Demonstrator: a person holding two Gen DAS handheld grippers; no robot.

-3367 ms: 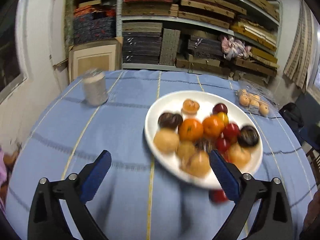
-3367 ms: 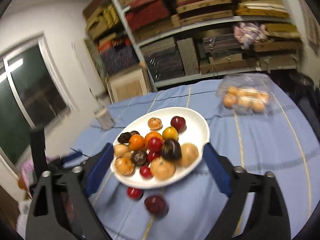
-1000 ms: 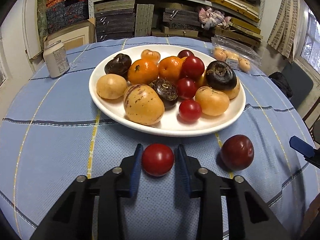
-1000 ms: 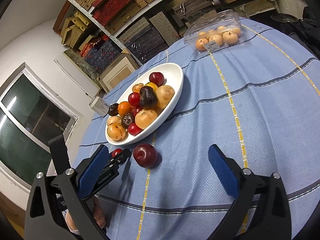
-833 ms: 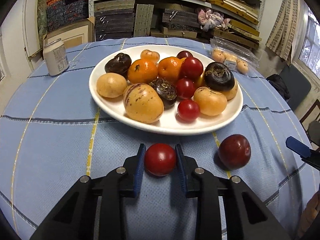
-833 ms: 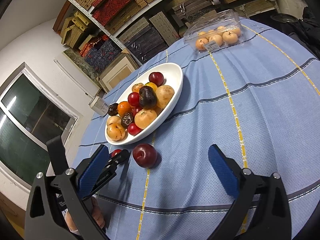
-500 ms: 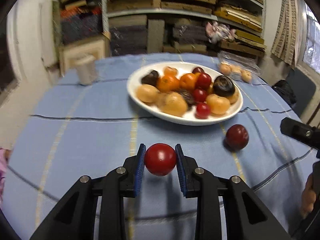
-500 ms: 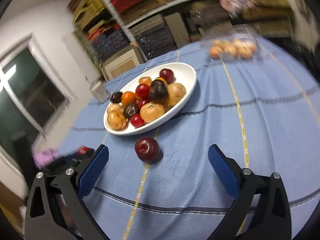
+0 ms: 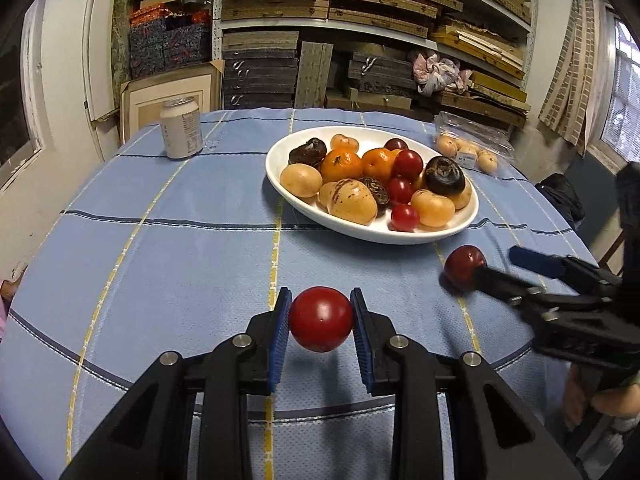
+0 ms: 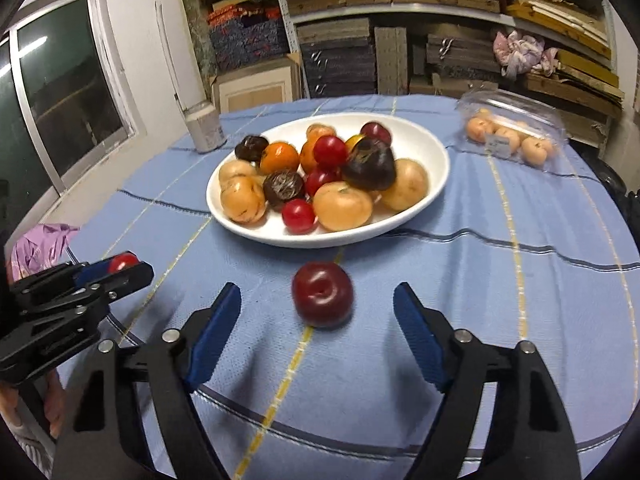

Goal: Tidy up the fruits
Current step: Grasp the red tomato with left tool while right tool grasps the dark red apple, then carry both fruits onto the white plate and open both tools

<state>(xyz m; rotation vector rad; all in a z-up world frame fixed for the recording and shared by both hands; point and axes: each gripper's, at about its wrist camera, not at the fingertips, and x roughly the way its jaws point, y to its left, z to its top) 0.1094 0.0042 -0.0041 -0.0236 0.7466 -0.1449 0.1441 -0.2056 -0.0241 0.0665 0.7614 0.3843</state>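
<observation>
The left gripper (image 9: 321, 320) clamps a red tomato (image 9: 321, 318) above the cloth (image 9: 160, 264), the plate (image 9: 352, 230) at one o'clock. The right gripper (image 10: 318, 322) is closing, pads not yet touching the plum (image 10: 322, 294) between them (it lies loose on the cloth, the plate at twelve). Round and smooth, the plum could roll away if one pad meets it first.

Left claw (image 9: 321, 320) clamped on red fruit (image 9: 321, 319), held off the worktop, pointing 12 o'clock and angled down. Right claw (image 10: 318, 312) closing, pads either side of dark plum (image 10: 322, 294), not touching. Right claw enters left view from 3 o'clock.
</observation>
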